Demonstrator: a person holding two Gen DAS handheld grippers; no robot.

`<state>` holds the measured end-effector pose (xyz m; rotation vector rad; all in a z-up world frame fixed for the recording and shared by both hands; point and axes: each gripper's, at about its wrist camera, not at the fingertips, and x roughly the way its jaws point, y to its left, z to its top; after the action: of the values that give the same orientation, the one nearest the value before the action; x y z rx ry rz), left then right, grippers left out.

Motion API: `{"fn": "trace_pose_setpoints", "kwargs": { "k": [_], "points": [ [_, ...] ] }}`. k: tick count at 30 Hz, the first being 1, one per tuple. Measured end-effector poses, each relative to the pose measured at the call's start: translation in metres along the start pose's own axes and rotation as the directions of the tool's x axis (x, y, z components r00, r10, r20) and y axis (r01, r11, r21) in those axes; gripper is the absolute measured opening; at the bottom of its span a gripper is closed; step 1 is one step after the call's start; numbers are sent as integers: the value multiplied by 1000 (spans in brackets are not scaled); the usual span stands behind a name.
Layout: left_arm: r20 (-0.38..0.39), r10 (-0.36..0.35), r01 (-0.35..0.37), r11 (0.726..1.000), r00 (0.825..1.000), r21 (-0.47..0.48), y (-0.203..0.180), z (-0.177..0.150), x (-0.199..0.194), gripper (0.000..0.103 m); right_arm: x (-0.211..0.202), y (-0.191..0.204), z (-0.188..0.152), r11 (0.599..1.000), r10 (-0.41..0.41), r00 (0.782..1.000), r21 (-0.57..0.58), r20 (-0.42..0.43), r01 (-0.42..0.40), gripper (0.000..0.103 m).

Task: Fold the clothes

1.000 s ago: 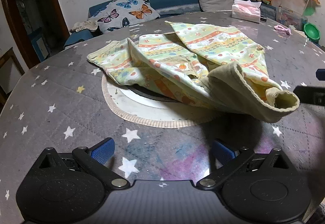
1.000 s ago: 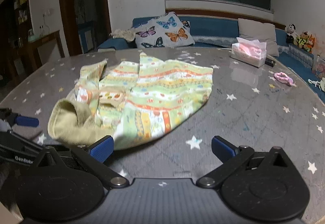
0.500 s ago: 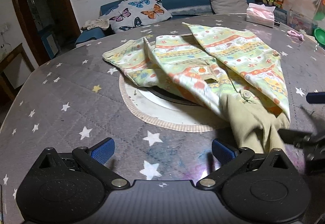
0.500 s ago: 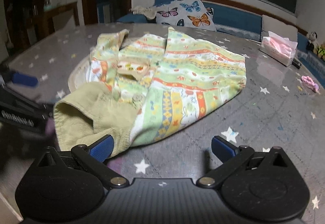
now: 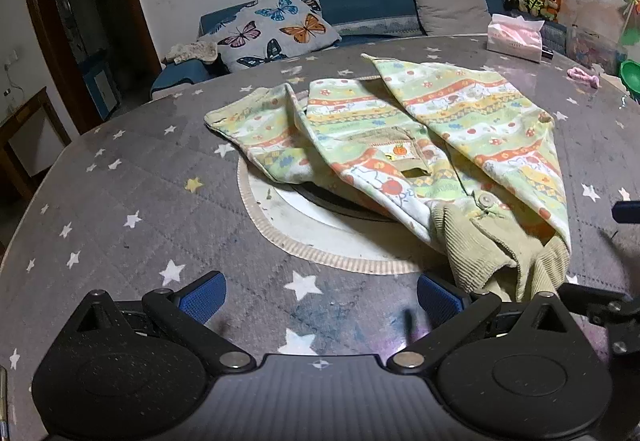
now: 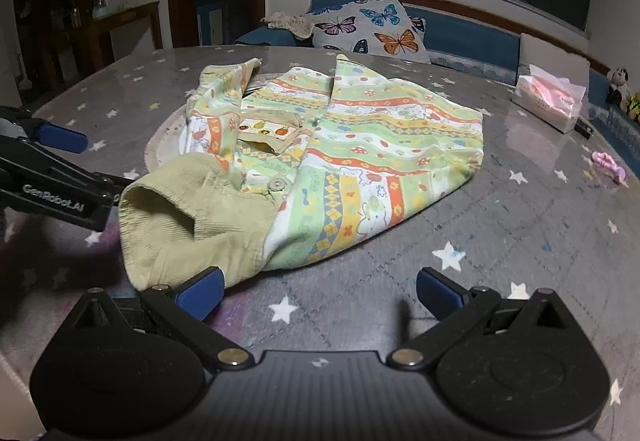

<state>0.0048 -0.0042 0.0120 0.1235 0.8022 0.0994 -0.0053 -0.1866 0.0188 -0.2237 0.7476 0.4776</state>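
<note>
A child's patterned garment (image 5: 432,137) with green, yellow and orange stripes lies crumpled on the grey star-print table (image 5: 140,209); it also shows in the right wrist view (image 6: 360,145). Its olive corduroy collar (image 5: 492,249) lies at the near end, also in the right wrist view (image 6: 188,217). My left gripper (image 5: 320,295) is open and empty, left of the collar. My right gripper (image 6: 318,293) is open and empty, its left finger (image 6: 200,291) just at the collar's edge. Each gripper shows at the edge of the other's view.
A round beige-rimmed mat (image 5: 320,241) lies under the garment. A tissue box (image 5: 516,37) and a pink hair tie (image 5: 582,75) sit at the table's far right. A sofa with a butterfly pillow (image 5: 276,29) stands behind the table.
The olive collar, held up off the table a second ago, now lies flat on it. Both grippers have drawn back towards the table's near edge.
</note>
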Motion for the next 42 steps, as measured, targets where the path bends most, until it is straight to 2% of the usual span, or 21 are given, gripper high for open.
{"fn": "trace_pose_setpoints", "kwargs": {
  "k": [11,23,38,42],
  "points": [
    [-11,14,-14,1000,1000,-5,2,-3,3,103,-6,-2,-7,1000,12,1000,18,-10,-12,103],
    [-2,25,-25,1000,1000,-9,5,0,5,103,-7,-3,4,1000,9,1000,10,15,-9,103],
    [50,32,-31,999,998,-13,14,29,15,102,9,-10,46,999,8,999,-52,48,-6,102],
    [63,31,-30,999,998,-26,20,44,24,97,26,-16,66,998,7,999,-65,49,-4,102]
  ]
}}
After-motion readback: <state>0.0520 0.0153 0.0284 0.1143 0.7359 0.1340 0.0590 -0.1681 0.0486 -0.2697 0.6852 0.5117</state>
